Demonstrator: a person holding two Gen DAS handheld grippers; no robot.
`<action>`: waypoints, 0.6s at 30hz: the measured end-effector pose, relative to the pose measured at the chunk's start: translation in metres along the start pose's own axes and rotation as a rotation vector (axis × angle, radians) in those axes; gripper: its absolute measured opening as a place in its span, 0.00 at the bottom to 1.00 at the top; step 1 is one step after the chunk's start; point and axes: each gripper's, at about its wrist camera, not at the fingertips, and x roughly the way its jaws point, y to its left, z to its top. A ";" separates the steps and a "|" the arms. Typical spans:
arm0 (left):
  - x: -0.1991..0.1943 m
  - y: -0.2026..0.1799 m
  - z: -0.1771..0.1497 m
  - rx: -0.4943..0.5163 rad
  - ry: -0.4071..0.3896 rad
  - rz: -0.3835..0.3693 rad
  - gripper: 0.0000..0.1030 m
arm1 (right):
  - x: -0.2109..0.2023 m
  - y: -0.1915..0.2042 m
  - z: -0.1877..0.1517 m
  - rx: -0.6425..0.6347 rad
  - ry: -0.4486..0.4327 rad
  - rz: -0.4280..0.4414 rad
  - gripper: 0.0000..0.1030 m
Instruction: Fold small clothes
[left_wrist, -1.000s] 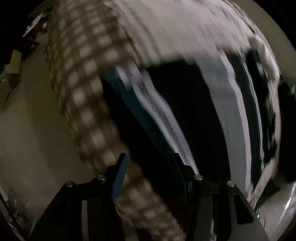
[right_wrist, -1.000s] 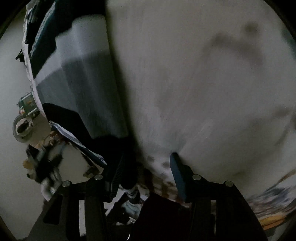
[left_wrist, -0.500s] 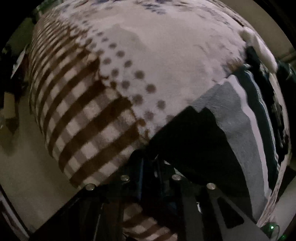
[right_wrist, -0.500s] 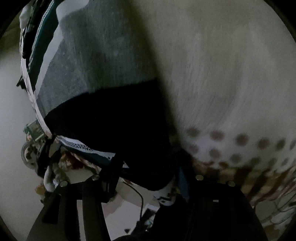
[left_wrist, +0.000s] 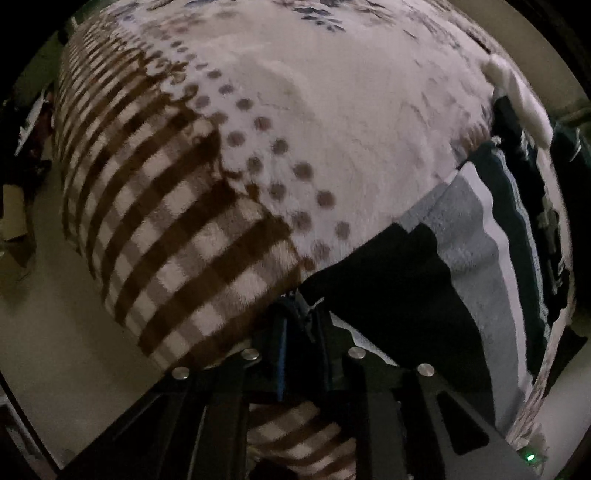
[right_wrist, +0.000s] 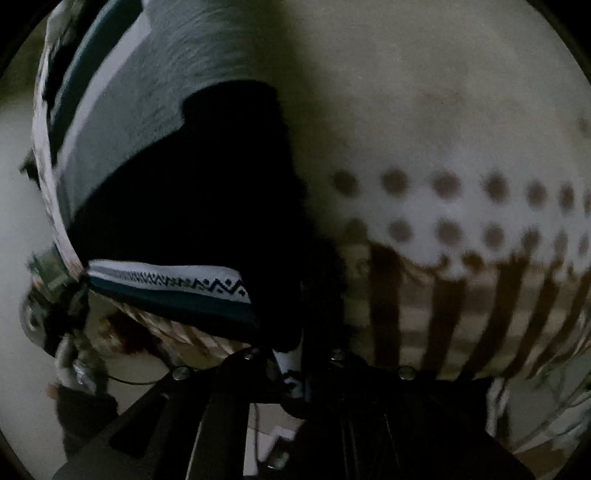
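Observation:
A small garment with black (left_wrist: 399, 280), grey, white and teal bands lies on a fleece blanket. My left gripper (left_wrist: 301, 317) is shut on the garment's black hem at its near corner. In the right wrist view the same garment (right_wrist: 192, 206) fills the left half. My right gripper (right_wrist: 295, 354) is shut on its other black corner, and a white patterned edge (right_wrist: 170, 280) folds under beside it.
The blanket (left_wrist: 332, 129) is white with brown dots and a brown checked border (left_wrist: 177, 229), also in the right wrist view (right_wrist: 461, 295). More dark clothes lie at the far right (left_wrist: 546, 221). Floor clutter and cables show lower left (right_wrist: 74, 354).
Both grippers have closed from open onto the garment's black hem. Both have dropped closer to the blanket, and the views have steadied.

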 end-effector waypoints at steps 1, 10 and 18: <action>0.000 -0.009 0.002 0.014 -0.003 0.024 0.15 | -0.004 0.004 0.001 -0.026 0.020 -0.012 0.10; -0.078 -0.060 -0.052 0.203 -0.080 0.230 0.34 | -0.092 0.032 0.021 -0.137 -0.041 0.014 0.70; -0.060 -0.192 -0.134 0.402 0.000 0.141 0.40 | -0.200 0.008 0.105 -0.105 -0.161 0.029 0.70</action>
